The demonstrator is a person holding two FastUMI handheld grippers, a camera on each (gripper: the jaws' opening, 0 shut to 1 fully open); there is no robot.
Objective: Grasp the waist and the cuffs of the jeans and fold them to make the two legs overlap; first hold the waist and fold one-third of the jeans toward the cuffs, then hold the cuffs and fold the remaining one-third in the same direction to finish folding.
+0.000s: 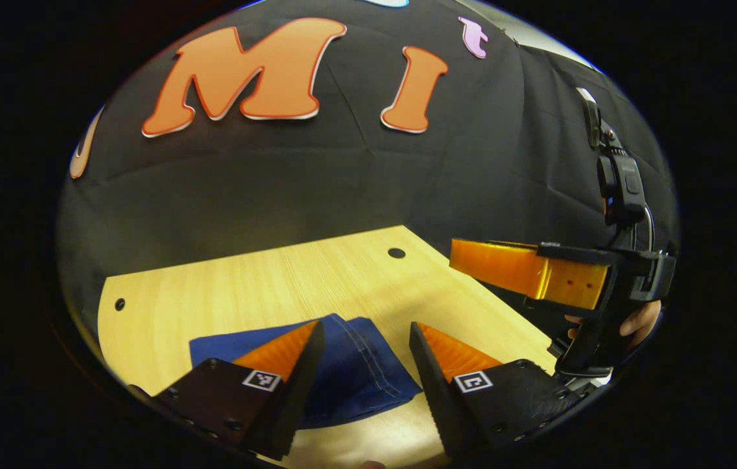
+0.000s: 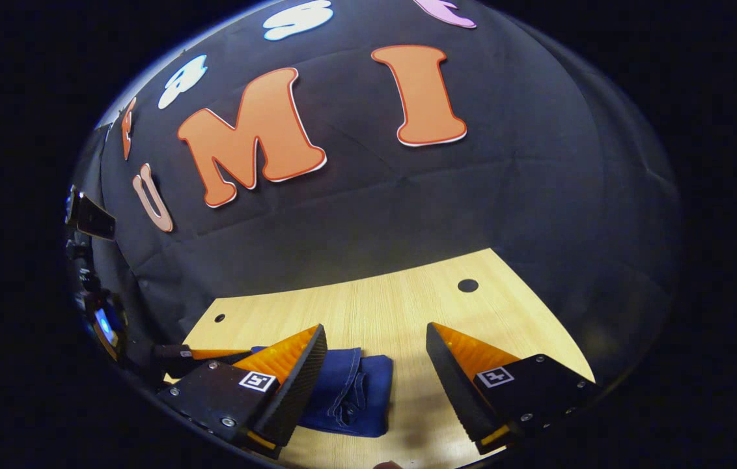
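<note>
Seemingly finished, the jeans [image 1: 349, 371] lie as a compact folded bundle at 6 o'clock on the table [image 1: 264, 286], both the left gripper [image 1: 365, 365] and right gripper [image 2: 375, 378] spread and empty above them.

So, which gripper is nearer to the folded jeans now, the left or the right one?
Left, I think, though the margin is small. The left gripper hangs open above the jeans, the denim lying between its fingers. The right gripper hangs open beside the jeans' edge, mostly over bare table.
</note>
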